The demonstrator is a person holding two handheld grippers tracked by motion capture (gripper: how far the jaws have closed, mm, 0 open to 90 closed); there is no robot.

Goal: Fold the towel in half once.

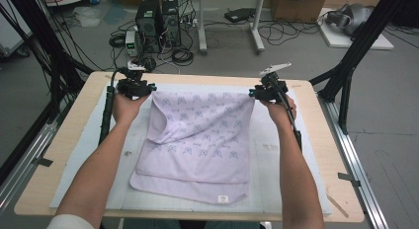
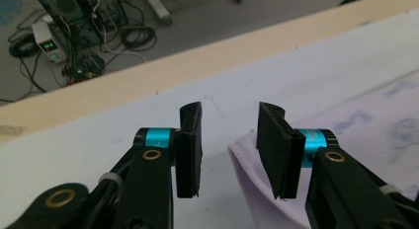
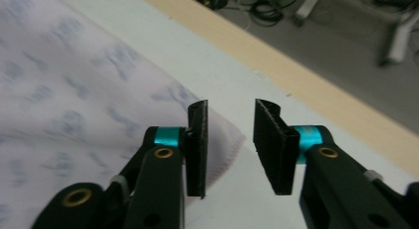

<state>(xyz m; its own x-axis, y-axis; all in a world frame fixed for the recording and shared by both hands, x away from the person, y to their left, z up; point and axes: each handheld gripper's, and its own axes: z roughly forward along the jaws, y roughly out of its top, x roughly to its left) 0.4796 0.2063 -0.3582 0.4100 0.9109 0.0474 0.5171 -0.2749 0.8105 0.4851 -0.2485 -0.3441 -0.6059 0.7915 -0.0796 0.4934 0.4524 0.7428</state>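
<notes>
With both far corners of the folded lilac towel (image 1: pixel 197 140) lying free on the white mat (image 1: pixel 89 155), left gripper (image 1: pixel 134 87) and right gripper (image 1: pixel 267 91) hover above them, jaws parted and empty, best withdrawn straight without snagging the fold.

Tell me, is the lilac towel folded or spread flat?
Folded. In the high view the towel shows two stacked layers, the lower edge sticking out beneath the upper near the person's side.

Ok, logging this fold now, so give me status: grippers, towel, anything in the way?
Left hand-held gripper open, nothing between pads. Right hand-held gripper open, likewise. Lilac towel folded on the white mat, far corners released. Nothing in the way.
</notes>
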